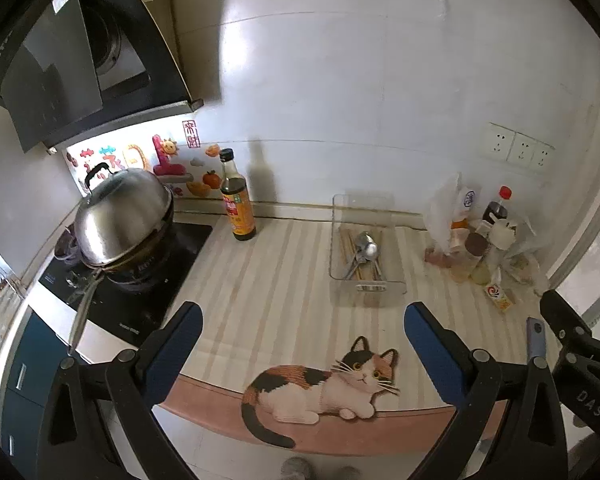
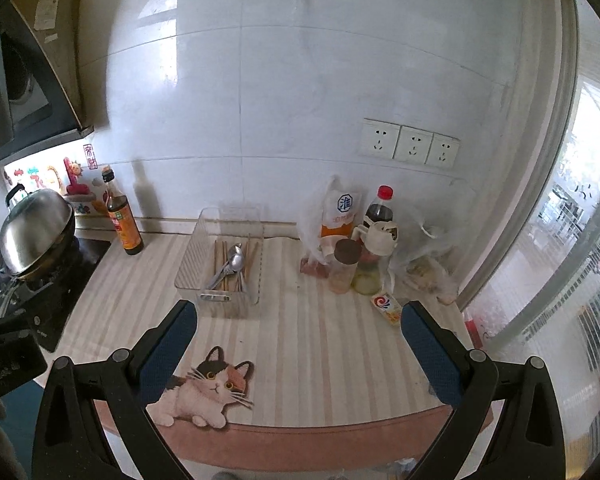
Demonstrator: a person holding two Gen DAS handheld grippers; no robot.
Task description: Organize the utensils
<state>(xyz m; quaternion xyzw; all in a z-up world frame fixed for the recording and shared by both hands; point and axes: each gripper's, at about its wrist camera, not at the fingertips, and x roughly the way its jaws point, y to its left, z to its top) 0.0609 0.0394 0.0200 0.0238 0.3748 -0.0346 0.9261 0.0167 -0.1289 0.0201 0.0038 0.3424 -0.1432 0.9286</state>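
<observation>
A clear plastic organizer tray (image 1: 396, 280) (image 2: 188, 260) stands on the striped counter mat near the back wall. Metal spoons (image 1: 365, 250) (image 2: 236, 260) and wooden chopsticks (image 1: 346, 246) (image 2: 220, 258) lie inside it. My left gripper (image 1: 300, 344) is open and empty, held above the counter's front edge, well short of the tray. My right gripper (image 2: 298, 344) is open and empty, in front of and to the right of the tray. The right gripper also shows at the right edge of the left wrist view (image 1: 572, 344).
A lidded wok (image 1: 124, 220) (image 2: 36, 236) sits on the black stove at left. A dark sauce bottle (image 1: 237, 200) (image 2: 124, 220) stands by the wall. Bottles, jars and plastic bags (image 1: 480, 240) (image 2: 364, 248) crowd the right corner. A small carton (image 2: 388, 306) lies there. A cat picture (image 1: 332, 388) marks the mat's front.
</observation>
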